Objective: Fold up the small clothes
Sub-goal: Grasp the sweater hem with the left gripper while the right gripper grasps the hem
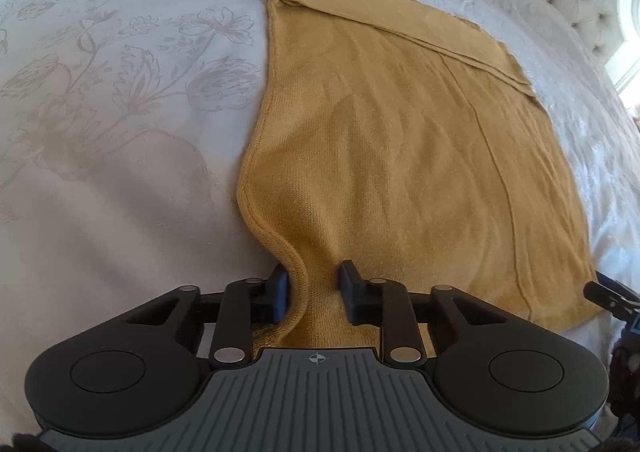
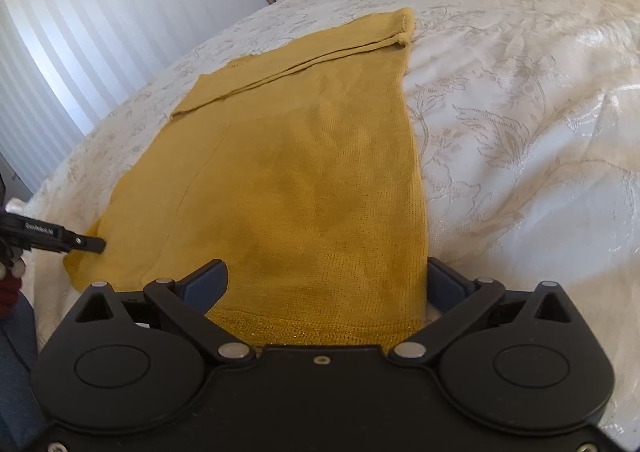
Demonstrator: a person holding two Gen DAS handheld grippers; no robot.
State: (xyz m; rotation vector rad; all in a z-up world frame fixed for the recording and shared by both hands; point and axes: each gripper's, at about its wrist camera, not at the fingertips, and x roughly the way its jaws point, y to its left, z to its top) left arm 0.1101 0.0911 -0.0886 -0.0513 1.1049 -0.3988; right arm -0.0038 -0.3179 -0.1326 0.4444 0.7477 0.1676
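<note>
Mustard knit garment lies flat on the floral bedspread, its top folded over. From the left wrist, the left claw has its jaws narrowed around a bunched fold of the near hem corner, pinching it; wide bare bedspread lies to the left. From the right wrist, the right claw is spread wide astride the hem's other corner, pads clear of the cloth; open bedspread stretches away beyond that edge.

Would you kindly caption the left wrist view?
Left tool pinching the mustard knit garment's near hem on the floral bedspread.
</note>
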